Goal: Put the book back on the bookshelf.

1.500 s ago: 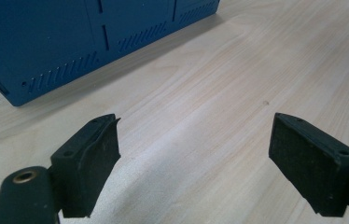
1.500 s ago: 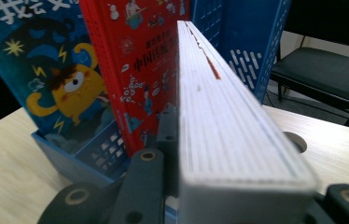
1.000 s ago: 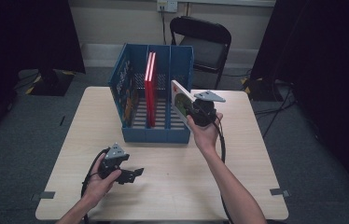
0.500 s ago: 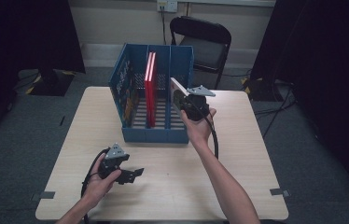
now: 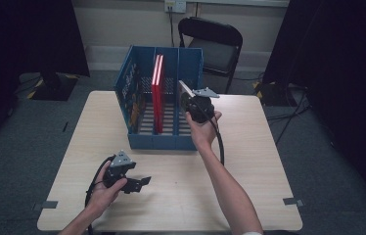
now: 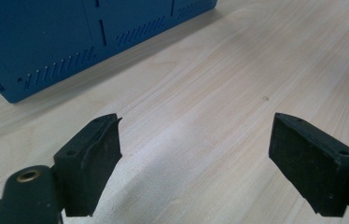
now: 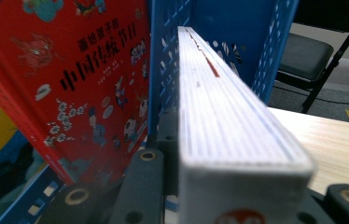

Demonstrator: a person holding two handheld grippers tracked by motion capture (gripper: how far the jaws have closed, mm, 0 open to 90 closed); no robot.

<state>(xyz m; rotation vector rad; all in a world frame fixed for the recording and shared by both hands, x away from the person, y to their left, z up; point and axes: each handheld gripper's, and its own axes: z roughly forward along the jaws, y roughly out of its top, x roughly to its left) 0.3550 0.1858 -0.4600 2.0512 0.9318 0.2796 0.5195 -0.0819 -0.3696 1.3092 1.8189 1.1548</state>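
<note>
A blue file rack (image 5: 137,100) with three slots stands at the back of the wooden table (image 5: 249,161). Red picture books (image 5: 157,93) stand upright in its middle slot. My right gripper (image 5: 192,101) is shut on a thin book (image 5: 183,89), held edge-up over the rack's right slot. In the right gripper view this held book's white page edge (image 7: 224,121) runs away from my right gripper (image 7: 238,186), with the red book cover (image 7: 84,79) to its left and the blue rack wall (image 7: 238,37) behind. My left gripper (image 5: 139,183) rests near the front left, open, nothing between its fingers (image 6: 93,163).
A black folding chair (image 5: 217,46) stands behind the table, past the rack. Bare tabletop (image 6: 238,70) lies in front of the rack's blue front wall (image 6: 70,42) and to the right. Grey carpet and dark curtains surround the table.
My right gripper has carried the thin book left and slightly down, from beside the rack's right wall to over its right slot. The left gripper has stayed put.
</note>
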